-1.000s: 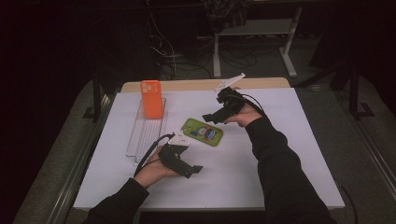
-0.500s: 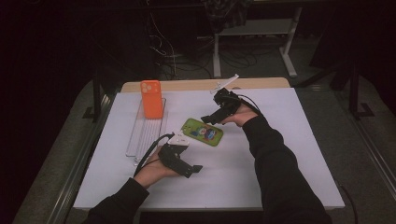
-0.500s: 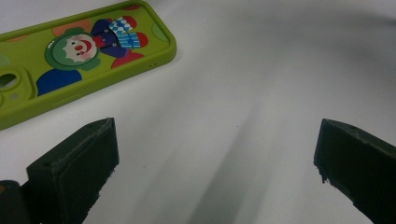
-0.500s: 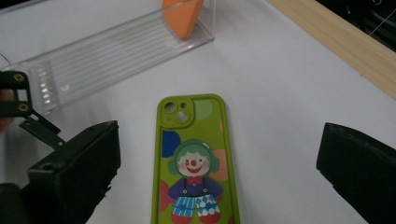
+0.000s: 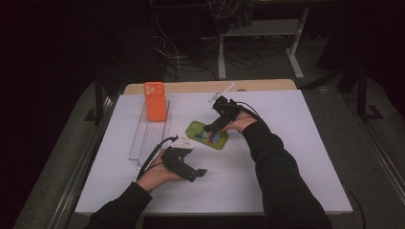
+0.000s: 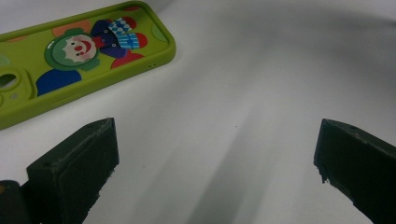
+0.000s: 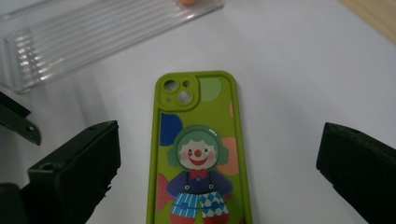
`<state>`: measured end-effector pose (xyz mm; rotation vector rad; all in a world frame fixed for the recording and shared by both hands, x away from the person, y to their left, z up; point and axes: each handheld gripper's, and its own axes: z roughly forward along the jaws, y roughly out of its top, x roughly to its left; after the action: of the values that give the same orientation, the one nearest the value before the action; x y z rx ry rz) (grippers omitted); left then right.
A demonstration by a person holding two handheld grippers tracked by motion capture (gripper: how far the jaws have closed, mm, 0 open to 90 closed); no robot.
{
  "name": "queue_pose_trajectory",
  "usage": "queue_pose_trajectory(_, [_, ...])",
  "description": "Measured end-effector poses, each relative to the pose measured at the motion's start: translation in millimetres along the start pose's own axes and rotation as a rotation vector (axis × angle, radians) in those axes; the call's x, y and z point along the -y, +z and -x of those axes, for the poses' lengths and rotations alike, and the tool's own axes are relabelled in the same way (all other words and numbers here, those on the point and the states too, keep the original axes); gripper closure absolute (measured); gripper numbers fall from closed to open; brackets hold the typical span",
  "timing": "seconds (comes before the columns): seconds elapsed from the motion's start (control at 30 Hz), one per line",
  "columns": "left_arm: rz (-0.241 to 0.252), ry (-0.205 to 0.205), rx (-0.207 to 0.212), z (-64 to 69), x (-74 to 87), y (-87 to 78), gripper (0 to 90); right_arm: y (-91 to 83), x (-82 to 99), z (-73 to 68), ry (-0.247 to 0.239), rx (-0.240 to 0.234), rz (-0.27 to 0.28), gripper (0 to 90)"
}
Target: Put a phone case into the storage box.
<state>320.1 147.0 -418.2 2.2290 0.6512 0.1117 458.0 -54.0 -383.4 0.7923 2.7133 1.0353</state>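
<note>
Looking down from the high view, we see the green phone case (image 5: 207,135) lying flat near the middle of the white surface (image 5: 286,157), its clown picture facing up. Our right tongs (image 5: 210,128) hover at the case's far edge, angled down toward it, while our left tongs (image 5: 196,174) sit low over the surface, near the case's closer side but apart from it. To the left lies a clear ribbed tray (image 5: 148,138), with an orange phone case (image 5: 154,101) standing upright at its far end.

Turning to the left gripper view, we find our left tongs (image 6: 215,158) spread wide with bare surface between the 2 jaws; the green phone case (image 6: 70,56) lies ahead at the upper left, untouched.

From the right gripper view, our right tongs (image 7: 217,163) are likewise spread wide, and the green phone case (image 7: 198,154) lies lengthwise between the jaws, camera holes at its far end, touching neither jaw. The clear ribbed tray (image 7: 93,37) lies beyond it.
</note>
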Motion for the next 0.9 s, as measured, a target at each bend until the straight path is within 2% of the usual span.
queue_pose_trajectory(0.1, [-0.012,0.012,-0.002,-0.3,-0.4,-1.3,0.0,7.6,1.5,-0.8,-0.008,0.009,-0.022,0.0])
queue_pose_trajectory(0.23, [0.001,-0.001,0.001,0.5,-0.2,-0.7,0.0,15.5,5.4,-1.4,-0.014,0.003,-0.046,0.0])
queue_pose_trajectory(0.3, [-0.007,0.024,-0.003,-1.0,-0.6,-1.6,0.0,19.1,8.1,-1.5,-0.011,0.003,-0.059,0.0])
queue_pose_trajectory(0.37, [0.002,0.007,-0.001,0.1,-0.2,-0.7,0.0,23.4,10.3,-2.1,-0.004,0.005,-0.076,0.0])
queue_pose_trajectory(0.4, [-0.009,0.018,0.000,-0.8,-0.3,-1.2,0.0,25.3,11.4,-2.0,-0.006,0.005,-0.078,0.0])
queue_pose_trajectory(0.57, [0.001,0.005,-0.001,0.1,-0.1,-1.4,0.0,34.3,16.2,-3.1,-0.003,-0.009,-0.094,0.0])
queue_pose_trajectory(0.8, [-0.004,0.013,0.000,-0.1,0.0,-1.4,0.0,44.8,23.1,-7.4,0.015,-0.015,-0.125,0.0])
queue_pose_trajectory(0.9, [0.000,0.011,0.001,0.1,0.0,-0.6,0.0,49.2,25.7,-8.3,-0.011,-0.007,-0.138,0.5])
